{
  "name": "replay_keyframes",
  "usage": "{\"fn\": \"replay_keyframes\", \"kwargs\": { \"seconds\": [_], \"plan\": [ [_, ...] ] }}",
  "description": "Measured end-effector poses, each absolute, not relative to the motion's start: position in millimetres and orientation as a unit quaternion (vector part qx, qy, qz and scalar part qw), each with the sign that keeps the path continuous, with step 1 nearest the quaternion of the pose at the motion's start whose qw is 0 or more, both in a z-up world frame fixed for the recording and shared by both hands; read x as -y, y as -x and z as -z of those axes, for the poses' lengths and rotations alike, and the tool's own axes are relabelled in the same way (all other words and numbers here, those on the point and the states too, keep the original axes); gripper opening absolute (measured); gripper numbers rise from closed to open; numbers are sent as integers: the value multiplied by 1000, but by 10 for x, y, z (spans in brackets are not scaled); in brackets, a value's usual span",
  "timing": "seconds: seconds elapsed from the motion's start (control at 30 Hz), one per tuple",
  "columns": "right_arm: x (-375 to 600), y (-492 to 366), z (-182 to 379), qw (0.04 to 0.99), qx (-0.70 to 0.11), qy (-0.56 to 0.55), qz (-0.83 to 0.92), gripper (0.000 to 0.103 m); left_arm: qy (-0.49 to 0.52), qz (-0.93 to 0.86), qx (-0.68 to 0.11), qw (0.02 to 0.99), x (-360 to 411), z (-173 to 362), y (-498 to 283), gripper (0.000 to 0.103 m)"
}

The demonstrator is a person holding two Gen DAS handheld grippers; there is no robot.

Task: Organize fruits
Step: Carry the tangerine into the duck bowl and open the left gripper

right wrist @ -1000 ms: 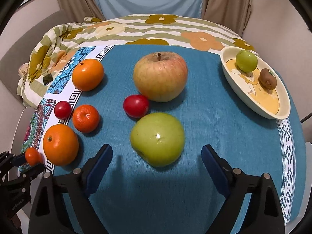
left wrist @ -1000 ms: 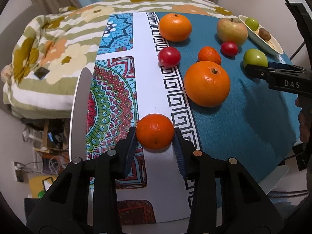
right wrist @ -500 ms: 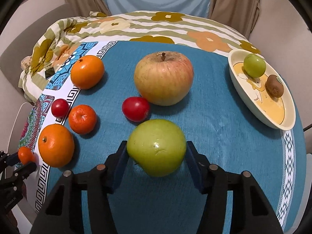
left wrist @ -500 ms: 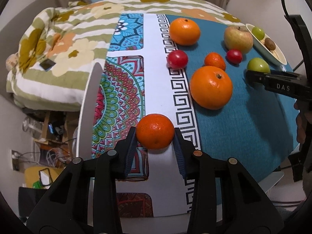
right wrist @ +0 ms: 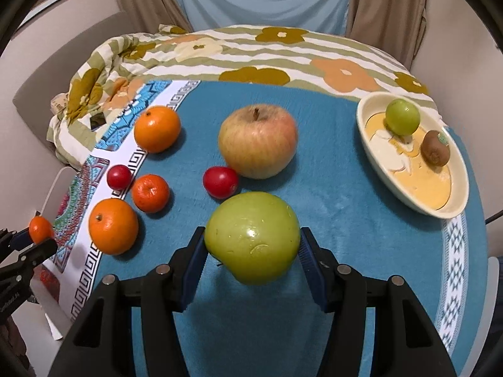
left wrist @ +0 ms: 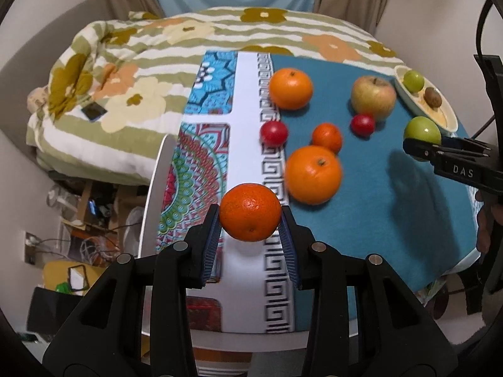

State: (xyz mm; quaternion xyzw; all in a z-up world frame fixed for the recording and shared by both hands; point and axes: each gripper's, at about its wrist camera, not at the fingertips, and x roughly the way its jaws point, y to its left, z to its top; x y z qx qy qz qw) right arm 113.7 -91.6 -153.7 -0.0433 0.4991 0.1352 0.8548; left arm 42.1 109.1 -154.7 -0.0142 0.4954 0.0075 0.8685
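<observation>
My left gripper (left wrist: 250, 229) is shut on a small mandarin (left wrist: 250, 212) and holds it above the table's near left edge; it also shows in the right wrist view (right wrist: 40, 228). My right gripper (right wrist: 253, 251) is shut on a green apple (right wrist: 253, 237), lifted above the blue cloth; the apple shows in the left wrist view (left wrist: 421, 130). A cream bowl (right wrist: 452, 210) at the right holds a small green fruit (right wrist: 402, 117) and a kiwi (right wrist: 435, 152).
On the cloth lie a large yellow-red apple (right wrist: 257, 141), two big oranges (right wrist: 157, 128) (right wrist: 113, 226), a small mandarin (right wrist: 150, 193) and two red tomatoes (right wrist: 220, 181) (right wrist: 119, 176). A flowered quilt (right wrist: 251, 53) lies behind. A white chair back (left wrist: 154, 194) stands at the left.
Both grippers have lifted their fruit off the table. The right gripper closed on the green apple a second ago; the left has held the mandarin throughout.
</observation>
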Motion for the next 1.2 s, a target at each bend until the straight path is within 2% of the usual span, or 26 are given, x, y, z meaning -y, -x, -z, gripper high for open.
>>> {"fn": "replay_keyframes", "kwargs": {
  "seconds": [0.27, 0.7, 1.2],
  "plan": [
    [1319, -1115, 1261, 859, -487, 47, -154, 53, 37, 6, -475, 879, -643, 1203, -524, 41],
    [2261, -1143, 914, 870, -463, 38, -164, 53, 16, 39, -424, 905, 452, 686, -891, 41],
    [3040, -1427, 852, 871, -459, 38, -169, 53, -2, 99, -429, 898, 1537, 739, -1504, 41]
  ]
}}
